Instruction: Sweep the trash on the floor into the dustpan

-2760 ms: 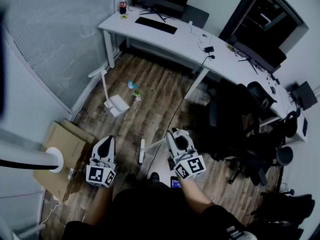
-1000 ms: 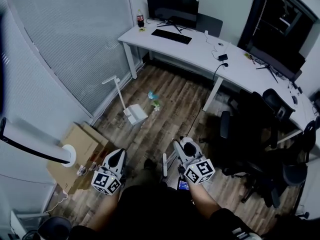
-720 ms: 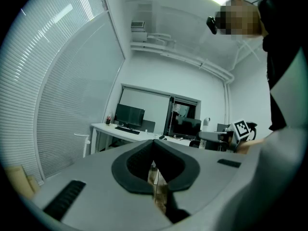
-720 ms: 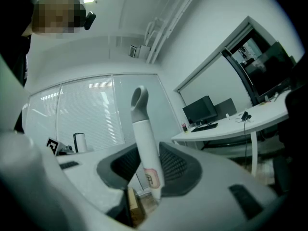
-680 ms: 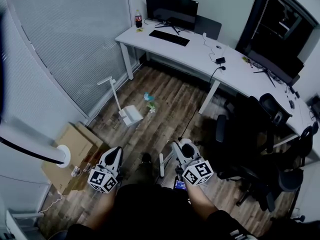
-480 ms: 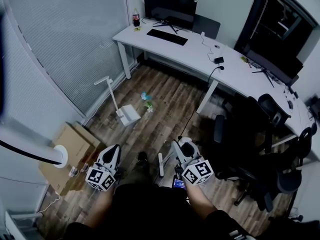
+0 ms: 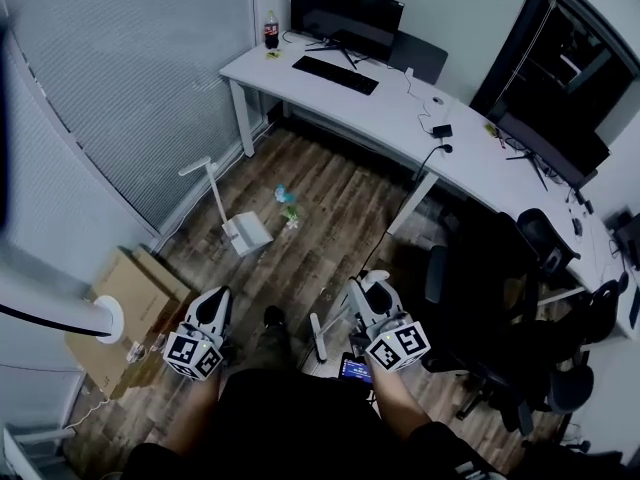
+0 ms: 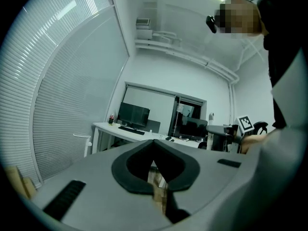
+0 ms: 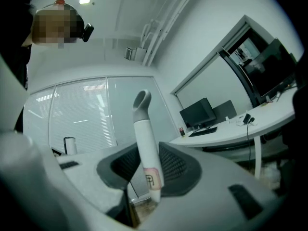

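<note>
Right gripper (image 7: 368, 290): clamped on broom (image 9: 144, 138) handle | left gripper (image 7: 212, 306): shut, empty | next: reach far trash (image 7: 285, 204), brush low (short strokes) left into dustpan (image 7: 246, 234)

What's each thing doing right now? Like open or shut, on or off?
Left gripper: fingers shut, nothing between them.
Right gripper: fingers shut on the broom handle.
Dustpan: standing on the floor, handle up.
Trash: on the floor, outside the dustpan.
Monitor: screen dark.
</note>
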